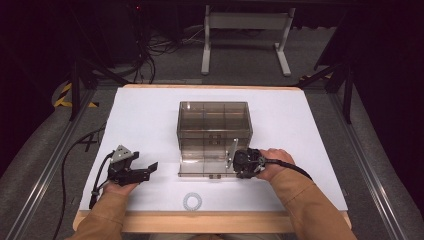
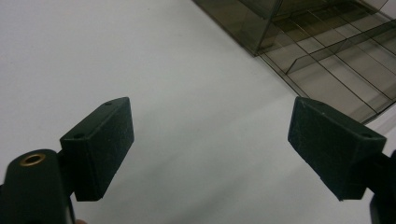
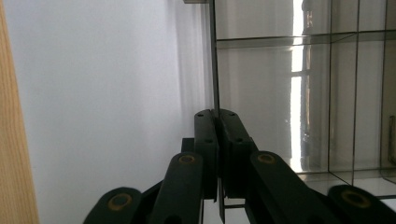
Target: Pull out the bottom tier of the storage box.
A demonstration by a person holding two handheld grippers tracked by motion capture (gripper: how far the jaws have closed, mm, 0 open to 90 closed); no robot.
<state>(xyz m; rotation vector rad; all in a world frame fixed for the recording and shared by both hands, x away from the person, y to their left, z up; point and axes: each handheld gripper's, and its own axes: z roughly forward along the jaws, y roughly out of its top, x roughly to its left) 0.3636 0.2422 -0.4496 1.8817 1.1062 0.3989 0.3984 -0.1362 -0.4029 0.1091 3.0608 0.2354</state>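
Smoky plastic organizer box [image 1: 214, 131] sits mid-table, its front flap [image 1: 207, 168] folded down toward the near edge. Right gripper [image 1: 239, 163], jaws clenched on the flap's thin edge, looks partway through swinging it open or shut; next it needs a steady arc. Left gripper [image 1: 145, 171] hovers released near the near-left corner. A small ring [image 1: 192, 201] lies by the near edge

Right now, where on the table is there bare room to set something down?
Bare white surface lies left of the clear box, behind the left tongs, and right of the box to the table edge. The front middle is crowded: pulled-out drawer, right tongs, small ring.
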